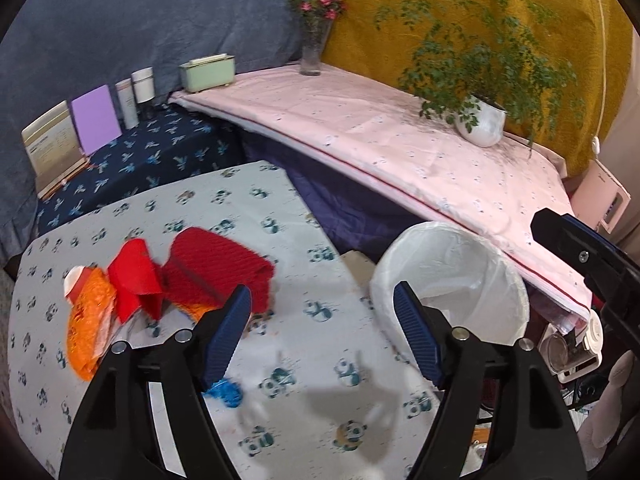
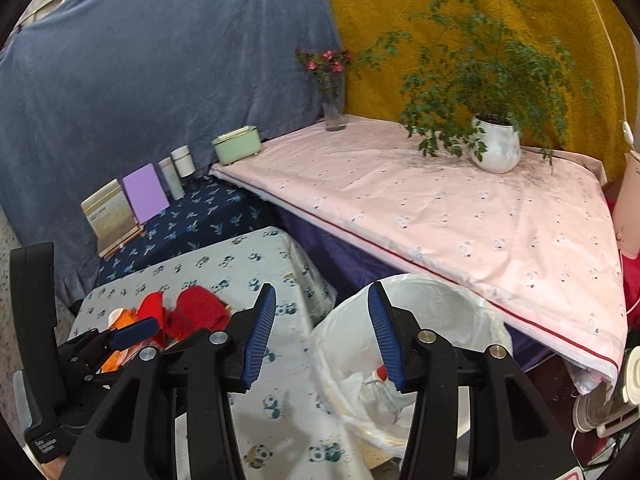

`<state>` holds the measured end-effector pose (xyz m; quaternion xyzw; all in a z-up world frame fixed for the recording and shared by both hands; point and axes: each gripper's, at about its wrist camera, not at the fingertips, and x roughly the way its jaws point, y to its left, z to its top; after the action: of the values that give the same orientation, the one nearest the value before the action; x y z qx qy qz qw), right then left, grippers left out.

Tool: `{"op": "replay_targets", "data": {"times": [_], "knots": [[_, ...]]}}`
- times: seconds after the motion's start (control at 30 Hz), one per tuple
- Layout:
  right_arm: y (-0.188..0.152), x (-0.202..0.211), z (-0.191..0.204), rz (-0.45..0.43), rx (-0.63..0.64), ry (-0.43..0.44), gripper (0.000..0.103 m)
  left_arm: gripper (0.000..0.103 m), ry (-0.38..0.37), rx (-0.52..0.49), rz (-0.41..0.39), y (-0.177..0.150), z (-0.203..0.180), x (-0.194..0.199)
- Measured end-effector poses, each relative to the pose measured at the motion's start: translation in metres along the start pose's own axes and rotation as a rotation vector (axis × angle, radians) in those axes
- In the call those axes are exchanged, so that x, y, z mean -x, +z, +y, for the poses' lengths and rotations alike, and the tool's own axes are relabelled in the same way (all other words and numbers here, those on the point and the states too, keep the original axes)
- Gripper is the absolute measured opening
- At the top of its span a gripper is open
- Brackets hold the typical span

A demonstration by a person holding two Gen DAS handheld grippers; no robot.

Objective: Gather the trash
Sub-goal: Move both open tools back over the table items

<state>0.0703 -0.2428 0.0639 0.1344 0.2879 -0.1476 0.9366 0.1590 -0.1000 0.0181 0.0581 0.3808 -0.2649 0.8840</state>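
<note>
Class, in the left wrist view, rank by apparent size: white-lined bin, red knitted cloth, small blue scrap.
1. White-lined bin
2. Red knitted cloth, though nearness to the camera differs
3. Small blue scrap

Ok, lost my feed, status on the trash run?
Left gripper open, empty, over the table. Right gripper open, empty, above the bin. Red and orange trash on the table. Nothing blocking.

Crinkly thin plastic bin liner (glossy), matt printed cotton tablecloth.
</note>
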Motion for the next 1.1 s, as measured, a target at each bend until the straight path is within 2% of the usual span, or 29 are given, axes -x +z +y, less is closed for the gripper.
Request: {"op": "replay_targets", "data": {"times": [0.27,0.37,0.6,0.8,1.0,1.07,1.1], "knots": [[-0.014,-0.012,0.043,0.046,0.053,0.057,0.047,0.079,0.103,0.074,0.022,-0.023,0.052,0.004],[-0.019,-0.018,0.055,0.058,0.064,0.074,0.047,0.081,0.139,0.119,0.054,-0.032,0.072,-0.001],[-0.031,-0.028,0.073,0.094,0.082,0.098,0.047,0.082,0.179,0.211,0.157,-0.056,0.091,-0.024],[-0.042,-0.045,0.072,0.134,0.081,0.093,0.047,0.082,0.183,0.29,0.244,-0.074,0.098,-0.052],[-0.049,-0.062,0.07,0.166,0.077,0.095,0.047,0.081,0.198,0.335,0.276,-0.079,0.104,-0.072],[-0.05,-0.067,0.07,0.175,0.076,0.096,0.047,0.077,0.192,0.338,0.284,-0.081,0.105,-0.077],[-0.051,-0.07,0.071,0.181,0.075,0.096,0.047,0.07,0.19,0.333,0.289,-0.081,0.104,-0.079]]}}
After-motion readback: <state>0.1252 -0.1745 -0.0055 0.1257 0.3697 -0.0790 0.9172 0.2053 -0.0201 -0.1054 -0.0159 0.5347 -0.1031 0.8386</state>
